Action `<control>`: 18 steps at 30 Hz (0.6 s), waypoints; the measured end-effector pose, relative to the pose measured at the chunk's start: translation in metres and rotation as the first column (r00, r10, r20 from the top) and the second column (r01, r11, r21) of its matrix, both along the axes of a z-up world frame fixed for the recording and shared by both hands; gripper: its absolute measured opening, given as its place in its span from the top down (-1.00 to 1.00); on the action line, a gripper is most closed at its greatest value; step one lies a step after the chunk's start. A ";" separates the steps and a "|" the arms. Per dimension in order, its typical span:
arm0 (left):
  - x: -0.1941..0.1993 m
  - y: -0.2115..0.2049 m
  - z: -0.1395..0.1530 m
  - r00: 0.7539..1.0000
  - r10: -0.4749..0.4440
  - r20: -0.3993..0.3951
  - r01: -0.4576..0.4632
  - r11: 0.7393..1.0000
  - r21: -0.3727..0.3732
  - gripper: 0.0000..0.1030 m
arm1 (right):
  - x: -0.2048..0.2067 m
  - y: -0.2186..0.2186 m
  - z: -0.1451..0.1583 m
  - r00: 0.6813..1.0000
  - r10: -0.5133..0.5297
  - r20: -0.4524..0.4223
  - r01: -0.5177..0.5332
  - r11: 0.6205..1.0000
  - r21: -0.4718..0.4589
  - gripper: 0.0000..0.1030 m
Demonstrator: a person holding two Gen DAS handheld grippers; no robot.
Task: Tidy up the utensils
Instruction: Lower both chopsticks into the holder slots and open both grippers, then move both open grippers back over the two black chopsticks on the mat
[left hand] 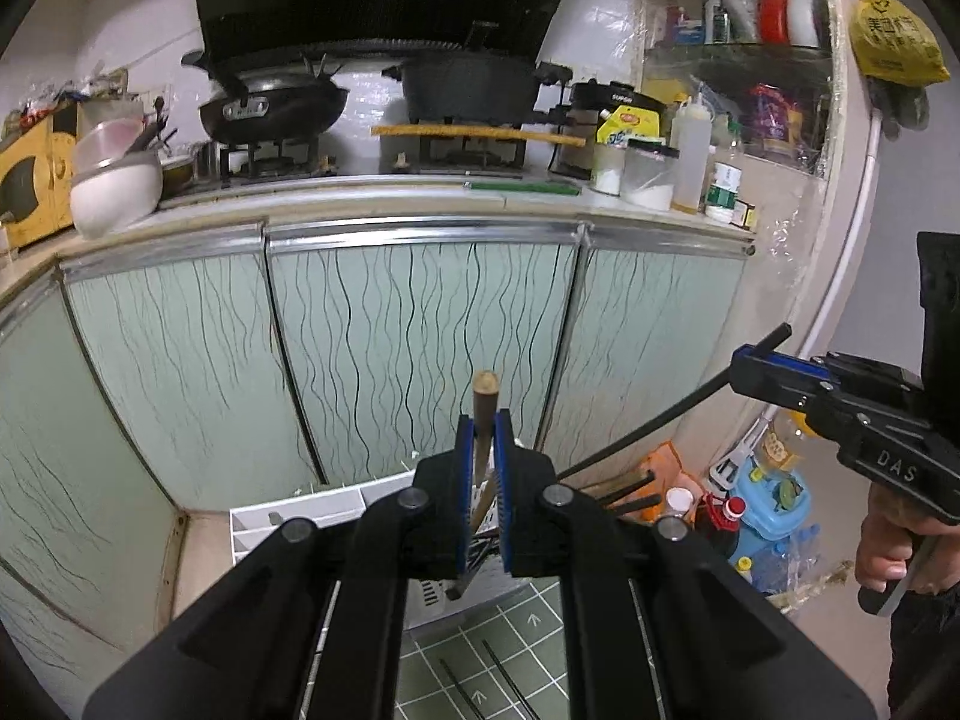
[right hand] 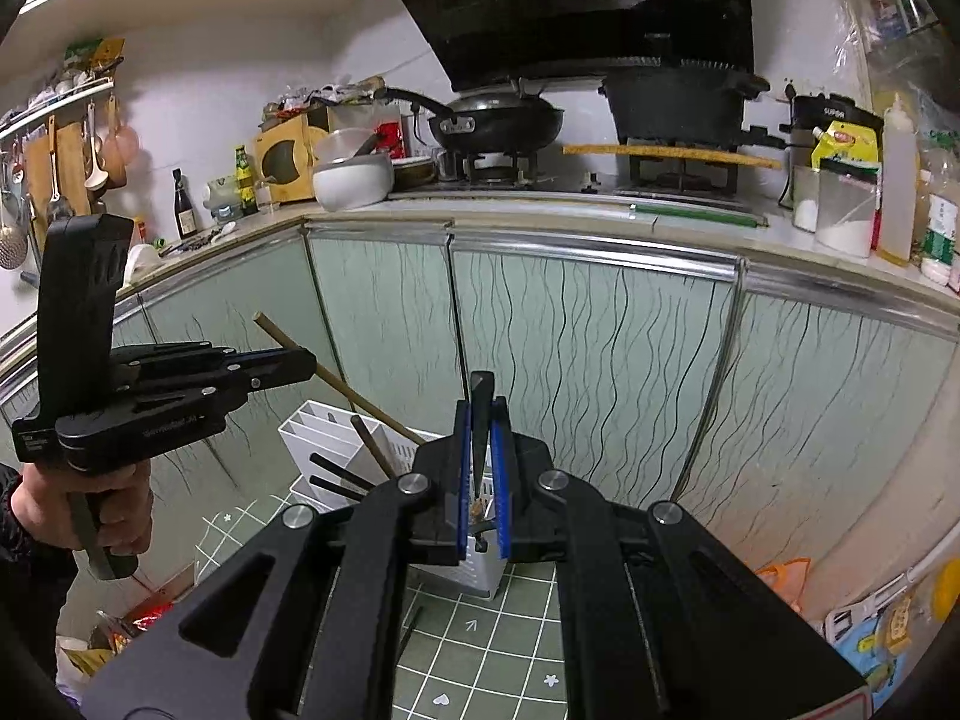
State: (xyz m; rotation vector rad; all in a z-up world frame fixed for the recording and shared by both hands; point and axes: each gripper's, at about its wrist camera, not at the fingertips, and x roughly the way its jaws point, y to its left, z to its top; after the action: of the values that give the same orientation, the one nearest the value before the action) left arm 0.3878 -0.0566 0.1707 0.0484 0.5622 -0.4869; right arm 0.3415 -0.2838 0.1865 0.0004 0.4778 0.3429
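My left gripper (left hand: 483, 420) is shut on a brown wooden chopstick (left hand: 483, 396) that stands nearly upright between the blue pads. Its lower end hangs over a white compartmented utensil holder (left hand: 288, 516) on the green mat (left hand: 522, 630). My right gripper (right hand: 482, 414) is shut on a black chopstick (right hand: 482, 396), also above the holder (right hand: 318, 432), which has several chopsticks in it. In the left wrist view the right gripper (left hand: 741, 360) shows at the right with the long black chopstick (left hand: 648, 420) slanting down. In the right wrist view the left gripper (right hand: 309, 360) shows with the wooden chopstick (right hand: 360, 399).
Loose black chopsticks (left hand: 462, 687) lie on the mat. Pale green cabinet doors (left hand: 420, 348) stand just behind the holder, under a counter with a wok (left hand: 270, 108) and pot (left hand: 468, 90). Bottles and bags (left hand: 762, 510) crowd the floor at the right. A hand (right hand: 114, 510) grips each handle.
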 end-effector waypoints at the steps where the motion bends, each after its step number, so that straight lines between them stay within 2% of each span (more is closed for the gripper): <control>1: 0.002 0.001 -0.003 1.000 0.002 -0.007 -0.002 1.000 0.004 0.85 | 0.004 0.001 -0.003 1.000 0.004 -0.006 -0.004 1.000 0.000 0.88; 8: 0.010 0.005 -0.019 0.999 -0.008 -0.038 0.009 1.000 0.025 0.82 | 0.021 0.009 -0.023 0.999 0.026 -0.047 -0.026 1.000 0.002 0.88; 9: 0.010 0.005 -0.020 0.999 -0.002 -0.034 0.003 0.999 0.039 0.54 | 0.023 0.009 -0.026 0.998 0.020 -0.052 -0.021 1.000 0.000 0.80; 10: 0.010 0.004 -0.022 0.999 0.012 -0.034 -0.010 0.998 0.063 0.18 | 0.025 0.008 -0.029 0.999 0.004 -0.049 -0.004 1.000 -0.007 0.31; 11: 0.009 0.005 -0.024 0.999 0.027 -0.033 -0.025 0.996 0.082 -0.66 | 0.026 0.007 -0.030 0.999 -0.010 -0.047 0.009 1.000 -0.017 -0.07; 12: 0.006 0.008 -0.024 0.999 0.045 -0.011 -0.044 0.995 0.094 -0.93 | 0.026 0.006 -0.031 0.999 -0.023 -0.044 0.022 0.999 -0.023 -0.58; 14: -0.003 0.014 -0.024 0.998 0.049 0.027 -0.052 0.994 0.096 -0.93 | 0.022 0.001 -0.032 0.999 -0.043 -0.022 0.042 0.999 -0.020 -0.61; 16: -0.006 0.018 -0.025 0.998 0.061 0.019 -0.063 0.993 0.099 -0.93 | 0.017 -0.004 -0.033 0.997 -0.075 -0.024 0.074 0.997 -0.022 -0.86; 18: -0.010 0.022 -0.028 0.998 0.064 0.003 -0.064 0.993 0.100 -0.93 | 0.011 -0.007 -0.035 0.996 -0.084 -0.018 0.083 0.996 -0.022 -0.86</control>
State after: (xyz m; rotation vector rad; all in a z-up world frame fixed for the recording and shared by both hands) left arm 0.3780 -0.0347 0.1431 0.1253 0.5864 -0.3964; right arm 0.3527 -0.2905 0.1517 0.0026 0.4992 0.2557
